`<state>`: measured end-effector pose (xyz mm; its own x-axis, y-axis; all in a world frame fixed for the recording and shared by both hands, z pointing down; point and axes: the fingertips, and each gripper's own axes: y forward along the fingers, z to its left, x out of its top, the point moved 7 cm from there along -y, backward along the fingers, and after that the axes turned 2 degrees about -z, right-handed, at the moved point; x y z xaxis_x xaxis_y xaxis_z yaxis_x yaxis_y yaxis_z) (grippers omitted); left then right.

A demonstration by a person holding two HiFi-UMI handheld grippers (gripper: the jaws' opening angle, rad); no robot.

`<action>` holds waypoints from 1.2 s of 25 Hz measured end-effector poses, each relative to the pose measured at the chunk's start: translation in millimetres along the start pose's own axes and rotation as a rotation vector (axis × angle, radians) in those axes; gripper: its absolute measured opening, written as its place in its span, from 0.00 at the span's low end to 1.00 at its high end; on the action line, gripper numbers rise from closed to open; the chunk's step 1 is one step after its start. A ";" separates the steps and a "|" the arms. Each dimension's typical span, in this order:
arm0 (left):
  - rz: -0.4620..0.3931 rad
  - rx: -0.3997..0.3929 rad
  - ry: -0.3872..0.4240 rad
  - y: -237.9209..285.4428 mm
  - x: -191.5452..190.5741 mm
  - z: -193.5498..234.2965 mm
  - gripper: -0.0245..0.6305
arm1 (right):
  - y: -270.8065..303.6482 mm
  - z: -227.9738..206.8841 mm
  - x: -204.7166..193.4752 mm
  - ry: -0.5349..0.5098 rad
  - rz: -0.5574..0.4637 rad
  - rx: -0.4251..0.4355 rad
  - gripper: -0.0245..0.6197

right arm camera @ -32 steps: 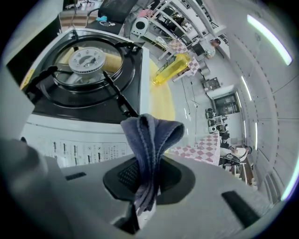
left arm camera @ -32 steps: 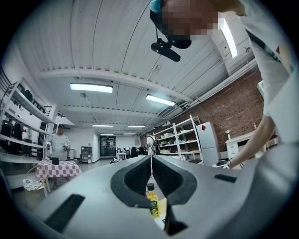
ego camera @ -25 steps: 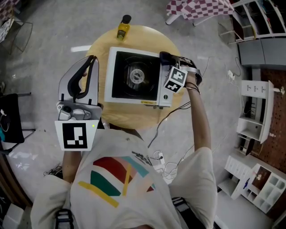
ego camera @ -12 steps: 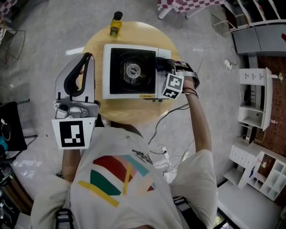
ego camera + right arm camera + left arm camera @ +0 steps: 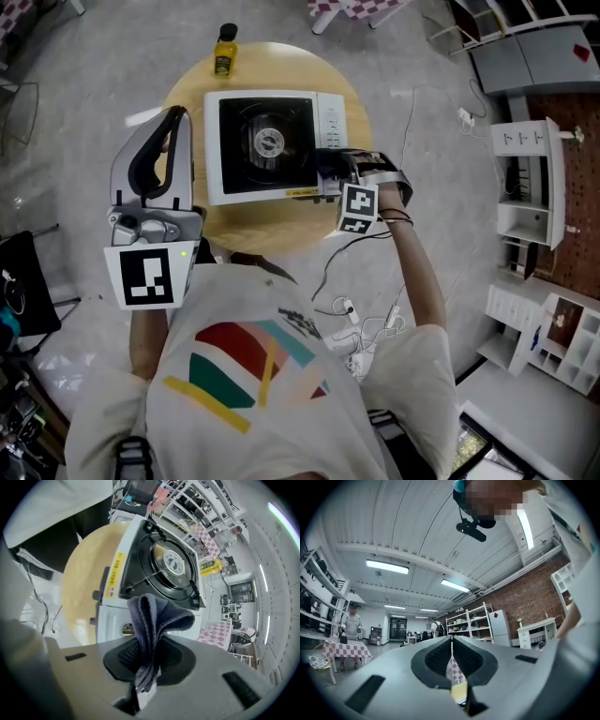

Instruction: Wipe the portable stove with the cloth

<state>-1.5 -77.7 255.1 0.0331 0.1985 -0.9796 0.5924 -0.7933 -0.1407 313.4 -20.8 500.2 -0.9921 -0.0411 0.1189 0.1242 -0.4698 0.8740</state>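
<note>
Cloth [image 5: 153, 620] sits clamped in the right gripper [image 5: 146, 660], the stove [image 5: 171, 564] just beyond its tips; wiping seems mid-pass, needing downward pressure next. Left gripper [image 5: 451, 660] closed, empty.

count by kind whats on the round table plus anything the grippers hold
portable stove: 1
yellow bottle: 1
cloth, in the right gripper: 1
total: 3

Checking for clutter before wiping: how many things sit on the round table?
2: the portable stove in the middle, a yellow bottle at the far edge. None apparently hidden.
</note>
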 end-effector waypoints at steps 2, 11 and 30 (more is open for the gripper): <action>-0.006 -0.003 -0.007 0.2 0.7 0.5 0.05 | -8.2 14.0 1.4 -0.009 -0.001 0.020 0.09; -0.069 0.002 -0.052 7.6 12.0 -0.7 0.05 | -32.7 57.9 8.3 -0.003 0.004 0.051 0.09; -0.064 -0.003 -0.063 3.3 7.9 9.7 0.05 | -78.8 34.8 60.6 0.095 -0.089 0.024 0.09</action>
<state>-7.1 -84.3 245.5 -0.0557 0.2122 -0.9756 0.5939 -0.7784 -0.2032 244.2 44.4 454.9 -0.9965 -0.0839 -0.0035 0.0351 -0.4543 0.8901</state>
